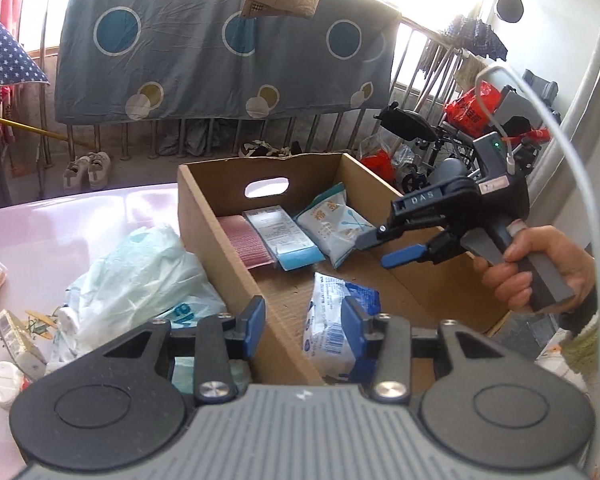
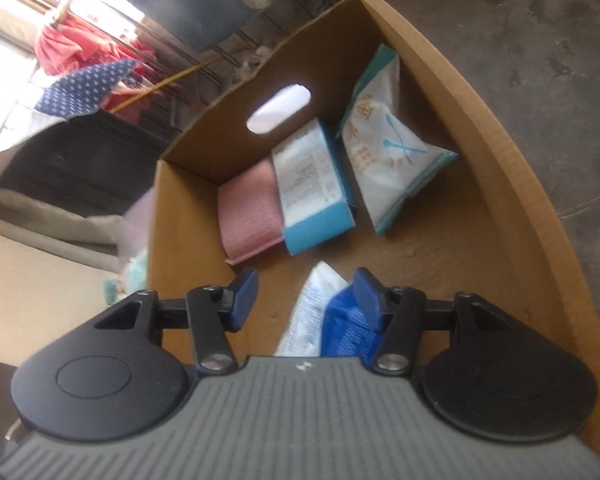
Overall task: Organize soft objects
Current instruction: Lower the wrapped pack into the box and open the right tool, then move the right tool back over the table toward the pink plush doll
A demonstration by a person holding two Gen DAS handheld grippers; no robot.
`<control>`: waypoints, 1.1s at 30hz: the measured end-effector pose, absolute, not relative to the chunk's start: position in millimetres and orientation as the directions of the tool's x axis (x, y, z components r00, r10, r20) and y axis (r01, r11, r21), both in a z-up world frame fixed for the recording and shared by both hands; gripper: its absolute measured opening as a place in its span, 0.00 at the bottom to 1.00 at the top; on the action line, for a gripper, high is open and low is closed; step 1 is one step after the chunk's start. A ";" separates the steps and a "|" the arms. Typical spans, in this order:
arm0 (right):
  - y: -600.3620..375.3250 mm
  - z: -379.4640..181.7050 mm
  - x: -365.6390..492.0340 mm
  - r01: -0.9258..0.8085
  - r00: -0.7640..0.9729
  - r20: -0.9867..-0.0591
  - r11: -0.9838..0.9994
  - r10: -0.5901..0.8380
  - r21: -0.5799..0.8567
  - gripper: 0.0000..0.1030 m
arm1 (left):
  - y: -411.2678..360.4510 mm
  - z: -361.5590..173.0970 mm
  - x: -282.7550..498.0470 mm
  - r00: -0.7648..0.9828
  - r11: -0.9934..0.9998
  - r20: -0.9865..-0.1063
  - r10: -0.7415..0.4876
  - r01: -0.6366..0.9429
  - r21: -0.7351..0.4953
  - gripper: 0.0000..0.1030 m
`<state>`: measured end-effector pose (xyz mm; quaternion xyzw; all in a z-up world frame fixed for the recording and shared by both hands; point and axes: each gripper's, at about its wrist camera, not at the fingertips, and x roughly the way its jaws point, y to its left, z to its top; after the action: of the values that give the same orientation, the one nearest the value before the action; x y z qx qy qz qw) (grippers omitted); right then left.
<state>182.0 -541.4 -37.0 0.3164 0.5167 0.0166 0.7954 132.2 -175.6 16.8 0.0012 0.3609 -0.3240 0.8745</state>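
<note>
Four soft packs in your cardboard box [image 1: 220,236] on pink table [image 1: 60,220] | railing behind | blue-white pack [image 2: 320,320] lies unclamped between your right gripper [image 2: 306,300] parted jaws | left gripper [image 1: 304,320] open, straddling box wall.

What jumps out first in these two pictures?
An open cardboard box on a pink table, with four soft packs inside: three in a row at its far end, a blue-and-white pack nearer. Behind hangs a blue quilt with circles. The right gripper hovers open over the box.
</note>
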 end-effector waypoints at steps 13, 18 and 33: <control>-462.8 -75.1 188.4 0.149 0.263 -0.894 0.901 0.362 0.408 0.44 | -95.9 5.8 119.9 0.625 0.885 -0.663 -0.411 0.449 -0.125 0.43; -436.0 -73.8 212.1 0.102 0.302 -0.889 0.915 0.345 0.390 0.40 | -75.4 4.6 120.9 0.634 0.902 -0.666 -0.393 0.407 -0.145 0.43; -428.5 -60.6 186.9 0.074 0.313 -0.882 0.917 0.353 0.393 0.63 | -58.9 -10.0 117.2 0.625 0.905 -0.678 -0.388 0.396 -0.153 0.46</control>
<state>186.9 -428.5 -60.6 0.1841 0.5793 0.0884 0.7891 117.2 -58.9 -10.0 0.0056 0.3747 -0.2175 0.9012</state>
